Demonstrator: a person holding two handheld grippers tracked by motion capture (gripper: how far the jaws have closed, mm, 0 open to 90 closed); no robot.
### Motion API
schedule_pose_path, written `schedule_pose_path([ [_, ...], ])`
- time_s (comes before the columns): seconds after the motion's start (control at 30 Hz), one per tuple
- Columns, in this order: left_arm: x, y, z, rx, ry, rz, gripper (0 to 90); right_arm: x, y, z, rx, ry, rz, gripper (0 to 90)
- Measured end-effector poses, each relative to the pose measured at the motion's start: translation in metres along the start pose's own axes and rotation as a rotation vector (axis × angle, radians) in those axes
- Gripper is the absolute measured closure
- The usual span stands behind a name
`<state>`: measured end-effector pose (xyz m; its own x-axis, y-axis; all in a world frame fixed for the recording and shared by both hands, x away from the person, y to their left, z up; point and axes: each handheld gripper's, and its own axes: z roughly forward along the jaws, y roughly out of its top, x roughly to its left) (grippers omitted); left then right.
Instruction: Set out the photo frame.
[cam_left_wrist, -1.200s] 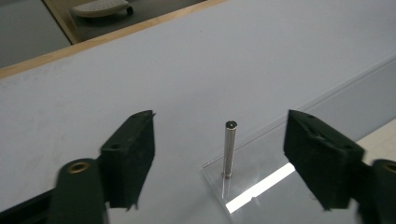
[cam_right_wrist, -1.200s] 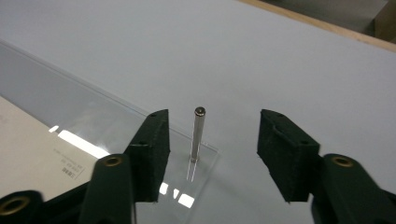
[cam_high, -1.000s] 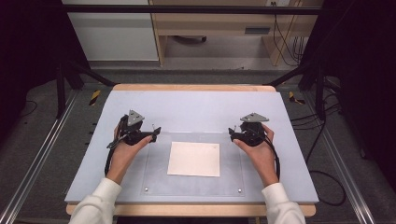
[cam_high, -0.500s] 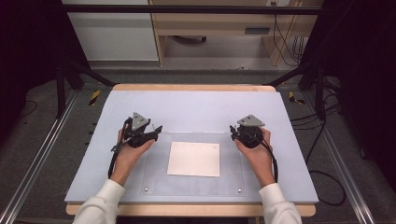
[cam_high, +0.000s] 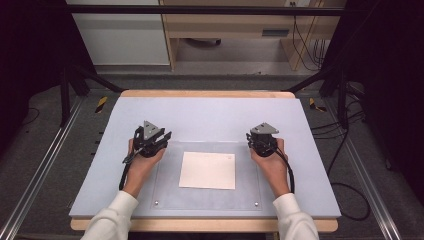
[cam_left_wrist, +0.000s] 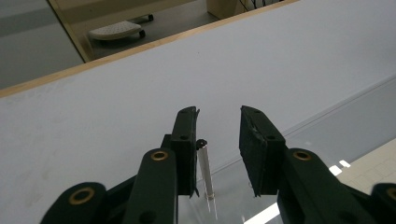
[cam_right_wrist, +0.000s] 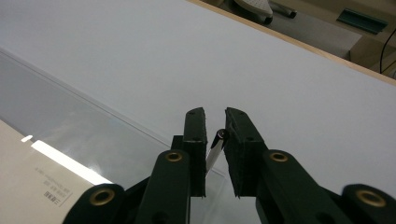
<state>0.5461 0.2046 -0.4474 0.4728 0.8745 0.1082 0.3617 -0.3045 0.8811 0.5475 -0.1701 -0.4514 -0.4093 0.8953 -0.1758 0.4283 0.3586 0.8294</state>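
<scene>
A white paper sheet lies flat on a clear plate in the middle of the pale blue mat. My left gripper hovers at the plate's far left corner. Its jaws have just been closing and stand apart with nothing between them. My right gripper sits at the plate's far right corner. Its jaws have also just been closing and are nearly together, with a narrow gap and nothing held. A corner of the paper sheet shows at the lower left of the right gripper view.
The mat covers a wooden table framed by metal rails. Cables trail on the floor to the right. Beyond the table stand a white cabinet and a wooden bench.
Both grippers' jaws have drawn much closer together, the right pair almost touching. The right gripper has turned from pointing left toward the table's far side. Neither hand has shifted much.
</scene>
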Motion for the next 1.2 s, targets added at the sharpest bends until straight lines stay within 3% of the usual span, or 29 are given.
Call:
schedule_pose_path([
  [0.43, 0.007, -0.003, 0.001, 0.038, 0.001, -0.003, 83.6, -0.002, 0.004, 0.002, 0.017, 0.01, 0.039, 84.4],
  [0.67, 0.006, -0.002, 0.003, 0.038, 0.01, -0.001, 83.9, -0.005, 0.009, 0.002, 0.058, 0.028, 0.054, 85.1],
  [0.9, 0.01, 0.002, 0.005, 0.067, -0.006, -0.029, 84.5, -0.007, 0.016, 0.005, 0.112, 0.043, 0.07, 85.5],
  [1.2, 0.014, 0.01, 0.01, 0.129, -0.021, -0.024, 84.7, -0.011, 0.025, 0.011, 0.164, 0.06, 0.086, 85.8],
])
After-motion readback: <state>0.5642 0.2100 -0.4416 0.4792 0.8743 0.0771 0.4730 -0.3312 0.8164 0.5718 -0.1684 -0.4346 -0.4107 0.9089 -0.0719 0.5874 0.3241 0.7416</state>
